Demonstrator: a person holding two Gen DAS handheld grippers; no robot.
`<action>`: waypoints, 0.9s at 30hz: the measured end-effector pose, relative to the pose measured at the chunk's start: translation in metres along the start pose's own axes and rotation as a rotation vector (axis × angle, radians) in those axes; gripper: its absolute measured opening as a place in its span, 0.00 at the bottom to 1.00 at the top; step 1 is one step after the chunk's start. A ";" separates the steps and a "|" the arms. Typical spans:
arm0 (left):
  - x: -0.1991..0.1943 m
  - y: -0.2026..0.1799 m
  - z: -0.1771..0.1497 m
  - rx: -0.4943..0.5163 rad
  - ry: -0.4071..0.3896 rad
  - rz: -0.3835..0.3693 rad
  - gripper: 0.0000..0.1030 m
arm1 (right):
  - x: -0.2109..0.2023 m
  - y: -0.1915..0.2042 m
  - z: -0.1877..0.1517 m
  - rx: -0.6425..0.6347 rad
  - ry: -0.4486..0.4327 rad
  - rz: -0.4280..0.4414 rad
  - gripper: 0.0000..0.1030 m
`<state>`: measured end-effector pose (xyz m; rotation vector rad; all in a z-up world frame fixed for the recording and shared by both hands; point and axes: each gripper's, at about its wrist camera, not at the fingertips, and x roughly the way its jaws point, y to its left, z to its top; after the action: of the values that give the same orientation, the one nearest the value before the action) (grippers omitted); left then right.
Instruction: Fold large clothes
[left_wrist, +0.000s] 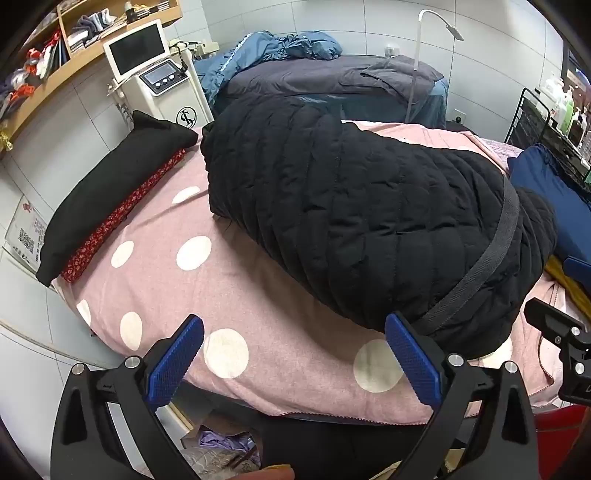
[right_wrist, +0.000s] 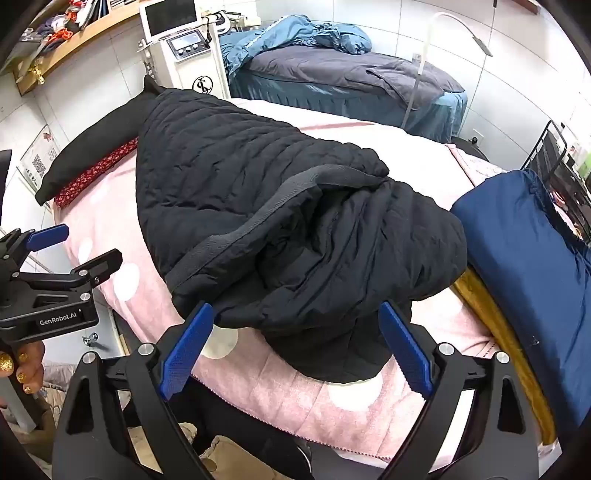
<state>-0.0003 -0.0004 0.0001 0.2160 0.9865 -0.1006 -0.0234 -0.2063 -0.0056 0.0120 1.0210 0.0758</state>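
A large black quilted jacket (left_wrist: 369, 221) lies folded lengthwise on a pink bed cover with white dots (left_wrist: 192, 254). A grey band (left_wrist: 480, 269) runs along its near end. My left gripper (left_wrist: 295, 332) is open and empty, hovering over the cover just left of the jacket's near end. In the right wrist view the jacket (right_wrist: 280, 221) shows its bunched near end with the grey band (right_wrist: 258, 225). My right gripper (right_wrist: 297, 317) is open, its fingers at either side of that near end, holding nothing. The left gripper (right_wrist: 79, 243) shows at the left there.
A black cushion (left_wrist: 110, 192) on a red patterned one (left_wrist: 125, 218) lies along the bed's left edge. A folded navy item (right_wrist: 524, 258) sits at the right over a yellow one (right_wrist: 491, 314). Behind stand a white machine (left_wrist: 162, 85), a second bed (left_wrist: 332, 81) and a wire rack (left_wrist: 546, 122).
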 end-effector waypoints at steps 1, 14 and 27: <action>0.000 0.000 0.000 -0.002 0.001 -0.004 0.94 | 0.000 0.000 0.000 -0.001 0.001 -0.005 0.87; 0.001 0.000 -0.001 0.010 0.010 0.008 0.94 | 0.002 -0.004 -0.004 0.006 0.014 -0.001 0.87; 0.004 -0.002 -0.006 0.018 0.010 0.018 0.94 | 0.006 -0.002 -0.007 0.003 0.029 -0.001 0.87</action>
<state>-0.0029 -0.0013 -0.0066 0.2421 0.9940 -0.0918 -0.0265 -0.2078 -0.0142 0.0137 1.0497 0.0740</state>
